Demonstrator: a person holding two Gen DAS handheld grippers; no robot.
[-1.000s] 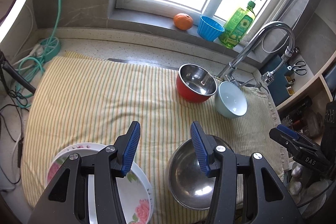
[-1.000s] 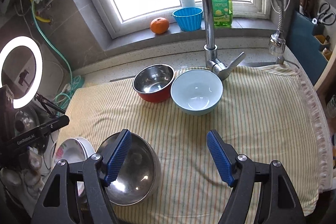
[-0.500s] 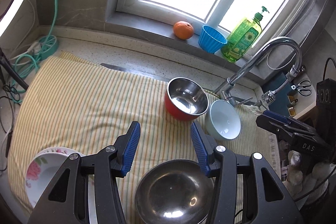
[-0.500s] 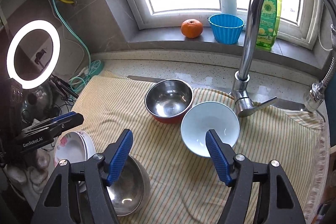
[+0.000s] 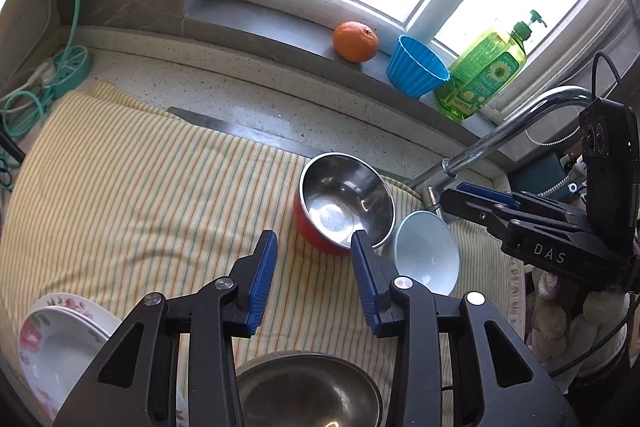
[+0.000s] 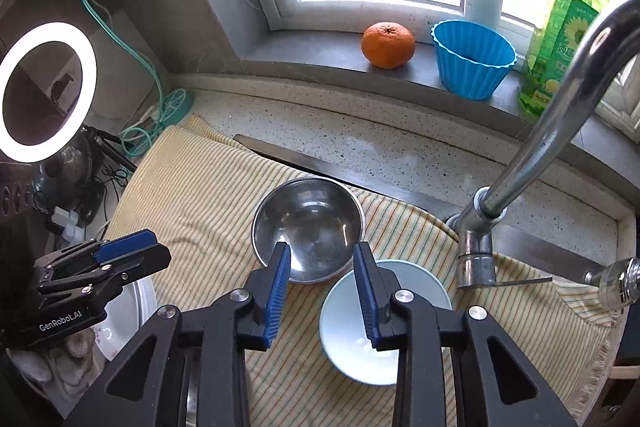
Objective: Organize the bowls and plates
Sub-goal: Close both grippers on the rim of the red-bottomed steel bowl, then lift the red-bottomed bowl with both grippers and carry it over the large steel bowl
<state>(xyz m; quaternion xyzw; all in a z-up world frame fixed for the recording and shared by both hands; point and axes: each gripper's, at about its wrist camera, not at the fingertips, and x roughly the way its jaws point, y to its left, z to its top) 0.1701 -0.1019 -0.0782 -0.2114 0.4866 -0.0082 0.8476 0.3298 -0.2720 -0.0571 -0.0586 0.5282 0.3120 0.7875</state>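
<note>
A red-sided steel bowl and a pale blue bowl stand side by side on the striped cloth. A large steel bowl lies under my left gripper, with flowered plates stacked to its left. My left gripper is open and empty, just short of the red bowl. My right gripper is open and empty; its right finger is over the left rim of the pale blue bowl, its left finger over the near rim of the red-sided bowl.
A steel tap rises right of the bowls. An orange, a blue fluted cup and a green soap bottle stand on the window sill. A ring light and cables are at the left.
Both grippers have moved forward toward the red and pale blue bowls. The right gripper's fingers have narrowed. The large steel bowl and plates have slid back under the left gripper.
</note>
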